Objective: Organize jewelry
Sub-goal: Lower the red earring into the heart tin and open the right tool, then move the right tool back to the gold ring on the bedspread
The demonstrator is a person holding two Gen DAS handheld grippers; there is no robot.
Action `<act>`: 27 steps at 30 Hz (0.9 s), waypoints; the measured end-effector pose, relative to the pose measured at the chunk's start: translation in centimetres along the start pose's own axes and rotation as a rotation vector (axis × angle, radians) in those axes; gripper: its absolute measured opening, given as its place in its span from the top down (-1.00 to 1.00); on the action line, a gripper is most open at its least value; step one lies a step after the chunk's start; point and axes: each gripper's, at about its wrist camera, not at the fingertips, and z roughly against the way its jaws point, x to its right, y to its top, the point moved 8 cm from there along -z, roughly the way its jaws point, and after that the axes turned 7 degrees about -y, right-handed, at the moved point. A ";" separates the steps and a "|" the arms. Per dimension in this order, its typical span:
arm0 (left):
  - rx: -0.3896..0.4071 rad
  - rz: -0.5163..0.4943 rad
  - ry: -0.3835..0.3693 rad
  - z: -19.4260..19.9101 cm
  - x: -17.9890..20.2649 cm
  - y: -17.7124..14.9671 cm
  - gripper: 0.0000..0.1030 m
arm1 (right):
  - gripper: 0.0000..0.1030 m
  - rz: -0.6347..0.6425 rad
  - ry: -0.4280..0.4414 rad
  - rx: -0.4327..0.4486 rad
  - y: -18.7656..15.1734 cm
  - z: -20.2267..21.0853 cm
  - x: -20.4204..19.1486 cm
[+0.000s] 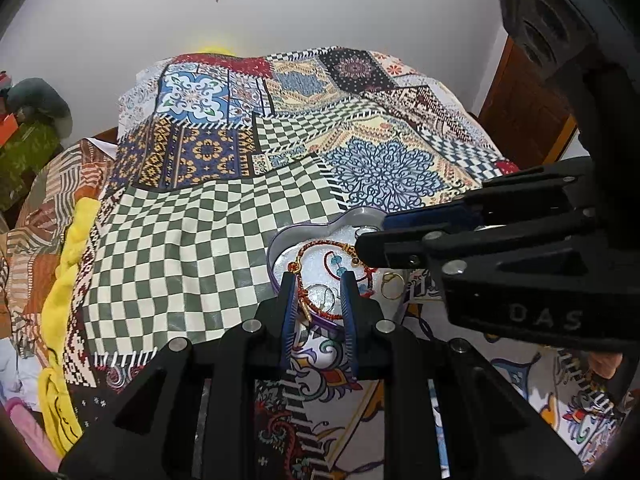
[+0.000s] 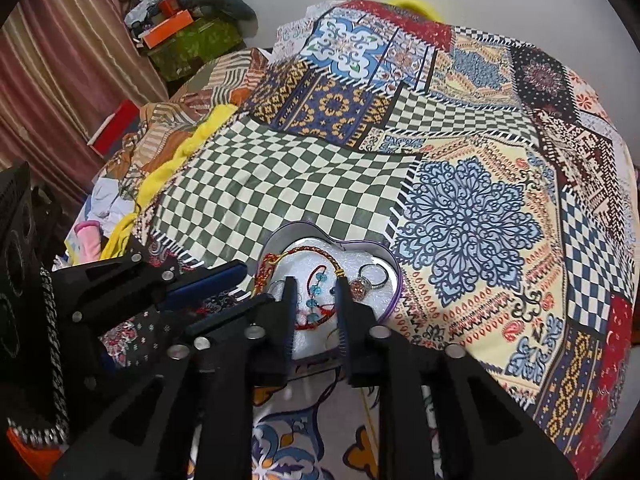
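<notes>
Where the heart-shaped tin [image 1: 280, 244] sits on the patchwork quilt [image 1: 208, 216], both claws hover over it. Left gripper [image 1: 316, 280] slightly spread, straddling the tin's near rim and red cord bracelet [image 1: 320, 245], pinching nothing. Right gripper [image 2: 316, 286] slightly spread and empty, blue beads [image 2: 316, 280] between its fingertips, stone ring [image 2: 366, 278] just right.

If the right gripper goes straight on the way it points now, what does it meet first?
Probably the beaded bracelet on the white lining of the heart-shaped tin, right between the right gripper fingers. Depth is hard to judge.

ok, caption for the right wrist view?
Right gripper hangs part-open over a heart-shaped tin holding bracelets and a stone ring on a patchwork bedspread.
</notes>
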 end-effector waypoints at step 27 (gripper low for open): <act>-0.007 -0.065 -0.042 6.9 5.9 -4.5 0.41 | 0.30 0.049 -0.180 0.097 -9.0 8.4 3.6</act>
